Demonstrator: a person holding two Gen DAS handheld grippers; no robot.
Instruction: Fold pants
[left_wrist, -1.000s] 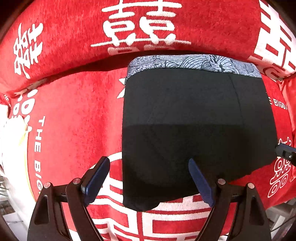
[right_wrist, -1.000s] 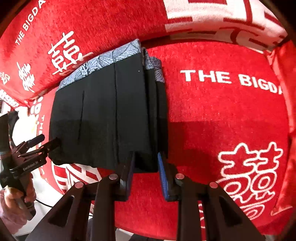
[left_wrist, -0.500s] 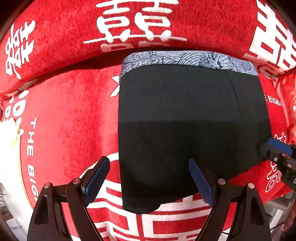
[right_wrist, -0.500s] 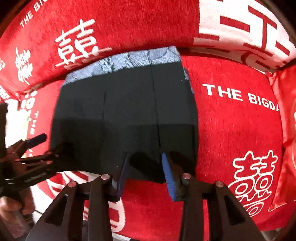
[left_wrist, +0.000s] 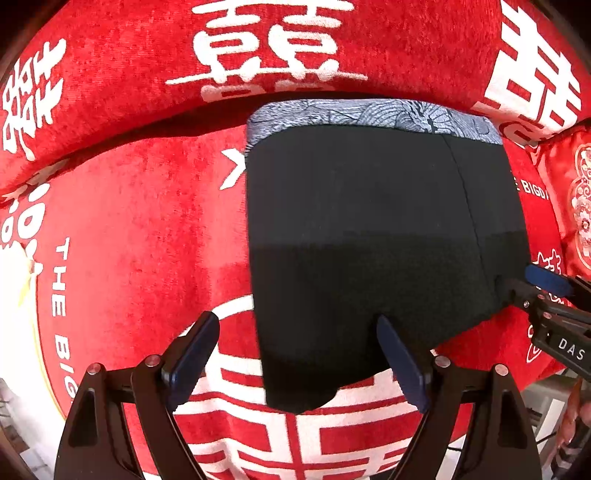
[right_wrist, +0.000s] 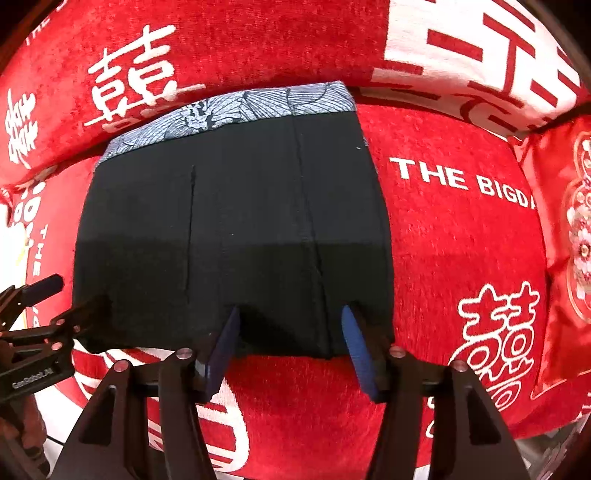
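Black shorts (left_wrist: 369, 236) with a blue-grey patterned waistband (left_wrist: 369, 114) lie flat on a red sofa seat (left_wrist: 147, 229), waistband at the back. They also show in the right wrist view (right_wrist: 229, 229). My left gripper (left_wrist: 299, 362) is open over the shorts' near-left hem corner. My right gripper (right_wrist: 291, 347) is open at the near-right hem, empty. It shows at the right of the left wrist view (left_wrist: 532, 288). The left gripper shows at the left of the right wrist view (right_wrist: 55, 302).
The red sofa backrest (left_wrist: 258, 48) with white characters rises just behind the waistband. A red embroidered cushion (right_wrist: 569, 236) stands at the right. A white object (left_wrist: 14, 295) lies off the seat's left edge.
My right gripper has opened and let go of the folded shorts edge. The shorts now lie spread flat and wider. The left gripper has stayed open and moved little.
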